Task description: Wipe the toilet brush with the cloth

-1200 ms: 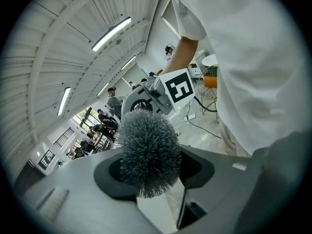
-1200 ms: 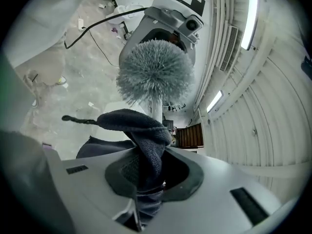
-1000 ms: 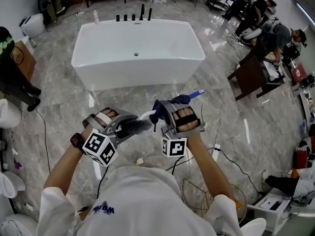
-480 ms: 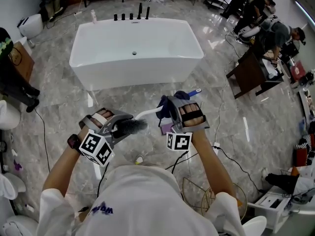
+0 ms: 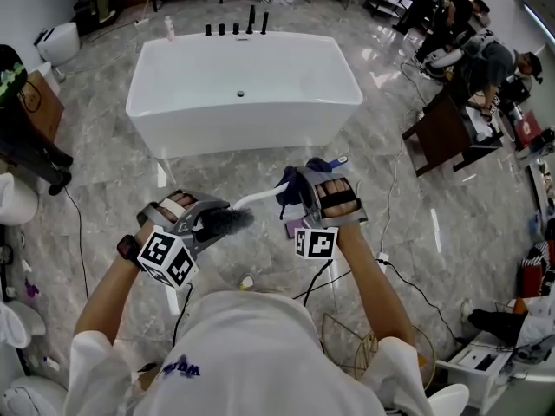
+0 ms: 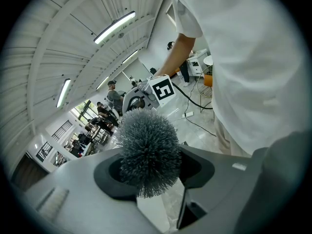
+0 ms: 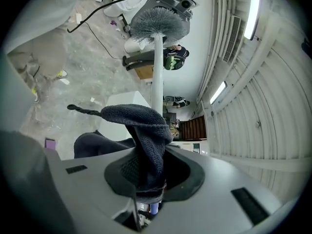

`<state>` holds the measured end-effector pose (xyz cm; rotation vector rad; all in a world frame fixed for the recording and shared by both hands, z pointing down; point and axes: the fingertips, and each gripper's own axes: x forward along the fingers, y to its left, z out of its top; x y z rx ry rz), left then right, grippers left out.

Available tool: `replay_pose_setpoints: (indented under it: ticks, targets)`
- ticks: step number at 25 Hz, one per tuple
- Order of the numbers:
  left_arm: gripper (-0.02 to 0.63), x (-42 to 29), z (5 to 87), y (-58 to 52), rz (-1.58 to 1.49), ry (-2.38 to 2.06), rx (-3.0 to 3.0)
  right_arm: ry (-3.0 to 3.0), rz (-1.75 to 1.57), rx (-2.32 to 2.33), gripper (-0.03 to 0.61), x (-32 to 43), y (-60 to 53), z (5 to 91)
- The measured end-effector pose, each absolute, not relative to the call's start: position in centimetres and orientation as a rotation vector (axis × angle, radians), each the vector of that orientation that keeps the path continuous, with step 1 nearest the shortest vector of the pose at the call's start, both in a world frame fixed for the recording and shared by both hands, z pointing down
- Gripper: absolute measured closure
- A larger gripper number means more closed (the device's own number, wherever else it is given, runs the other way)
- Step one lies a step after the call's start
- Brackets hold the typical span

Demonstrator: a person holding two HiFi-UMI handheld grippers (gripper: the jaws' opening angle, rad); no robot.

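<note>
The toilet brush has a grey bristle head [image 5: 228,222] and a white handle [image 5: 257,200] with a blue tip [image 5: 341,160]. My left gripper [image 5: 215,221] is shut on the brush at the bristle head [image 6: 147,150], which fills the notch between its jaws. My left gripper [image 6: 157,182] points toward my right one. A dark blue cloth [image 5: 284,191] is folded around the handle, and my right gripper [image 5: 293,199] is shut on it. In the right gripper view the cloth [image 7: 144,130] bunches between the jaws of my right gripper [image 7: 146,177]. The handle [image 7: 157,67] runs up behind the cloth to the bristle head [image 7: 159,21].
A white bathtub [image 5: 243,85] stands straight ahead on the marble floor. Cables [image 5: 395,276] trail across the floor at the right, near a wire basket [image 5: 368,349]. People work at a dark table [image 5: 447,124] at the far right. A toilet [image 5: 13,202] stands at the left edge.
My right gripper has slid the cloth along the handle away from the bristle head, toward the blue tip. More bare white handle shows. The left gripper holds still.
</note>
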<state>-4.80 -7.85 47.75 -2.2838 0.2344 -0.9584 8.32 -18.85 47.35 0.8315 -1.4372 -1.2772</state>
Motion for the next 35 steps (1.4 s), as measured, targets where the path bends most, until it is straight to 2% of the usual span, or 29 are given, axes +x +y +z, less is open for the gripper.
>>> replay_pose_setpoints:
  ticks: [12, 35]
  targets:
    - [0.397, -5.8, 48.0, -7.6, -0.979, 0.244, -2.28, -1.409, -1.217, 0.869, 0.466, 11.0, -20.3, 47.8]
    - [0.396, -5.3, 48.1, -8.4, -0.983, 0.22, -2.269, -1.328, -1.126, 0.917, 0.468, 16.8, -22.5, 48.3]
